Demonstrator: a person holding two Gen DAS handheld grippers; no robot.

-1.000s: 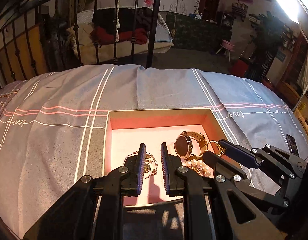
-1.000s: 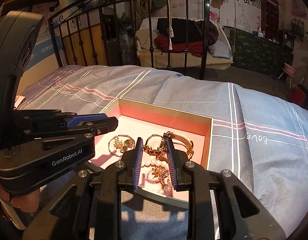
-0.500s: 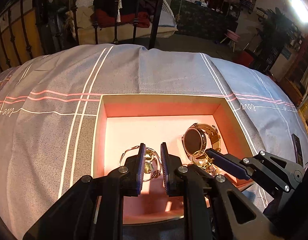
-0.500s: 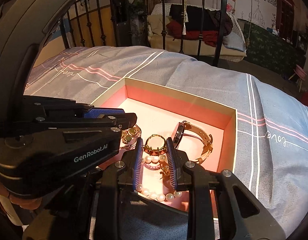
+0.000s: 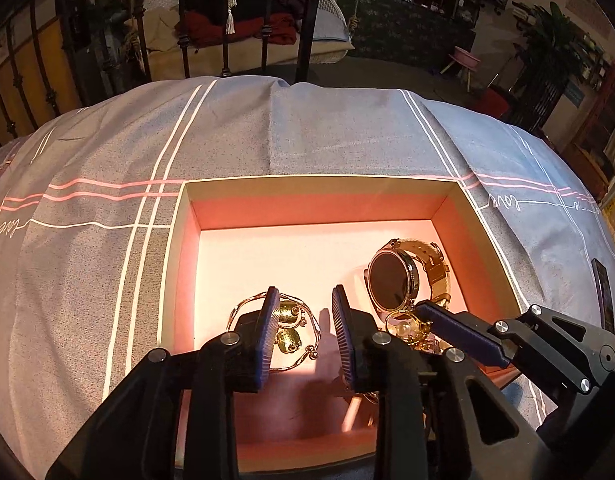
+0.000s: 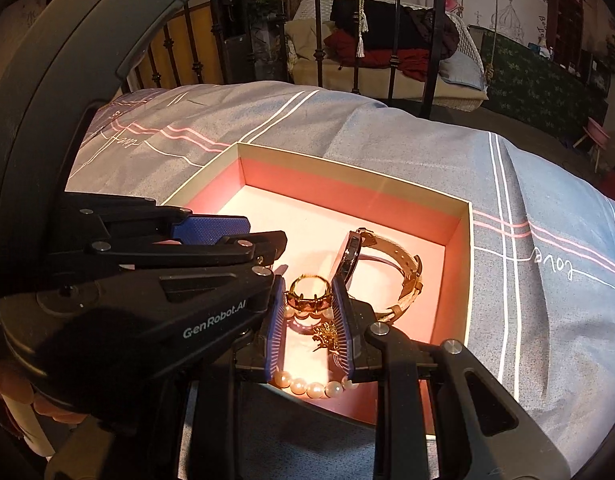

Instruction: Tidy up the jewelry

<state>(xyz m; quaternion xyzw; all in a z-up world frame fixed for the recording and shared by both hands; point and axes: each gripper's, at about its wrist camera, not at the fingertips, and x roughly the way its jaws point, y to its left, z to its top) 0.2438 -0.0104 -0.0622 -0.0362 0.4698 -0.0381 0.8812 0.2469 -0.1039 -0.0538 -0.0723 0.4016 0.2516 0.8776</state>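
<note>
We find both grippers lowered into the pink-lined box (image 5: 459, 216) on the bedspread (image 5: 87, 240). The left gripper (image 5: 303, 320) has its jaws opening; the gold bangle with charms (image 5: 287, 320) lies on the floor between them, ungripped, we judge so they can straddle it. The right gripper (image 6: 309, 324) stands partly parted over the ring (image 6: 307, 294) and pearl strand (image 6: 307, 386), pads pressing on neither. The watch (image 5: 391, 276) lies beside them, toward the box's right wall.
</note>
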